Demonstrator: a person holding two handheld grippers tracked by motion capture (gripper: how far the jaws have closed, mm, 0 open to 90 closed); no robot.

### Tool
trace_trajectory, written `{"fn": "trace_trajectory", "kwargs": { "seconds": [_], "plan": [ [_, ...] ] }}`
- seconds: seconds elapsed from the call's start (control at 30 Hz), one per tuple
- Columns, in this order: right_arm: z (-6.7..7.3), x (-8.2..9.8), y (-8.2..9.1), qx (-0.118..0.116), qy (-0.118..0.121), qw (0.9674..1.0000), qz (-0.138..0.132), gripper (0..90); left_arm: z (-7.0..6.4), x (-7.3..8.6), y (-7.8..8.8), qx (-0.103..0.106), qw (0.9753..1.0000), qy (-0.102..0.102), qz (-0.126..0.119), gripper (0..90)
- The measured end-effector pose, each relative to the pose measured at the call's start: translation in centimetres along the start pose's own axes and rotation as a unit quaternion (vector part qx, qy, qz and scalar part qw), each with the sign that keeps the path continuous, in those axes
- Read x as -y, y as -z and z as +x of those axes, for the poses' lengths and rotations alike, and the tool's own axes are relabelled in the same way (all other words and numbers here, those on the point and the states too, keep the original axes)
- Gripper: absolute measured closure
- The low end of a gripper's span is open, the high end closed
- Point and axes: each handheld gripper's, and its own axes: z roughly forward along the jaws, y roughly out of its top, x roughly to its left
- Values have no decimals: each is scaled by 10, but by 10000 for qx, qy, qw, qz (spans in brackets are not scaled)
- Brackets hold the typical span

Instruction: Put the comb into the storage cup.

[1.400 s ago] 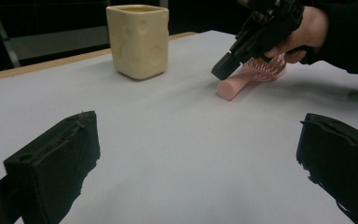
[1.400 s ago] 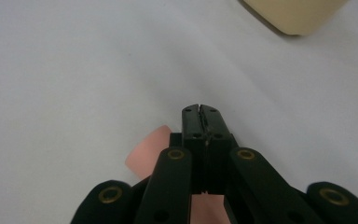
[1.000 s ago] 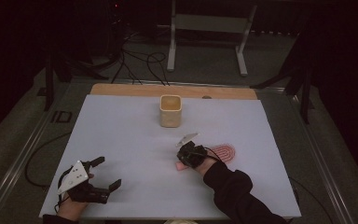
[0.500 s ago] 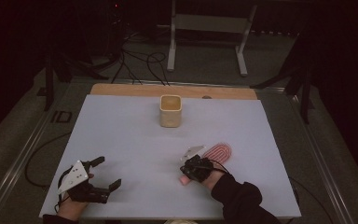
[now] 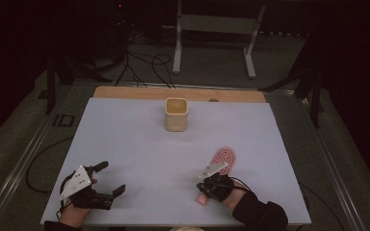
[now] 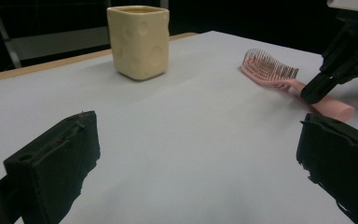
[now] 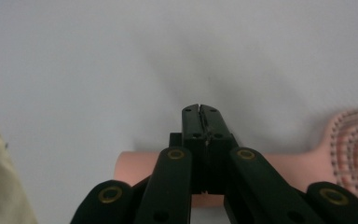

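Note:
A pink hairbrush (image 5: 224, 158) lies on the white tabletop (image 5: 139, 144) at the near right, its handle pointing toward the near edge. My right gripper (image 5: 206, 187) is directly over that handle. In the right gripper view its jaws (image 7: 199, 109) are shut against each other with nothing between them, and the handle (image 7: 135, 170) crosses underneath. Whether they touch the handle I cannot tell. At the near left my left gripper (image 5: 112, 177) rests open and empty. Its view looks between its jaws (image 6: 196, 135) at the brush (image 6: 270, 67) and the right gripper (image 6: 317, 91).
A cream square cup (image 5: 176, 114) stands upright at the far middle of the table, also seen in the left gripper view (image 6: 139, 41). A wooden strip (image 5: 125, 92) runs along the far edge. Cables and a metal stand lie on the floor beyond.
My right hand has moved toward the near edge and a little right. The brush's handle end has swung nearer the edge with it. The left gripper has stayed put.

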Motion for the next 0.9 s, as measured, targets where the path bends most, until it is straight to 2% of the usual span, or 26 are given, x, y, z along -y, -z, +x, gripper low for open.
{"fn": "trace_trajectory", "kwargs": {
  "seconds": [0.47,0.63,0.9],
  "plan": [
    [-8,31,25,171,-190,9996,123,900,0,0,0,-10,10000,1,8,1],
    [-17,45,35,293,-357,9987,210,900,0,0,0,-7,10000,1,18,2],
    [-30,61,43,456,-420,9972,422,900,0,0,-1,-9,10000,1,27,2]
  ]
}}
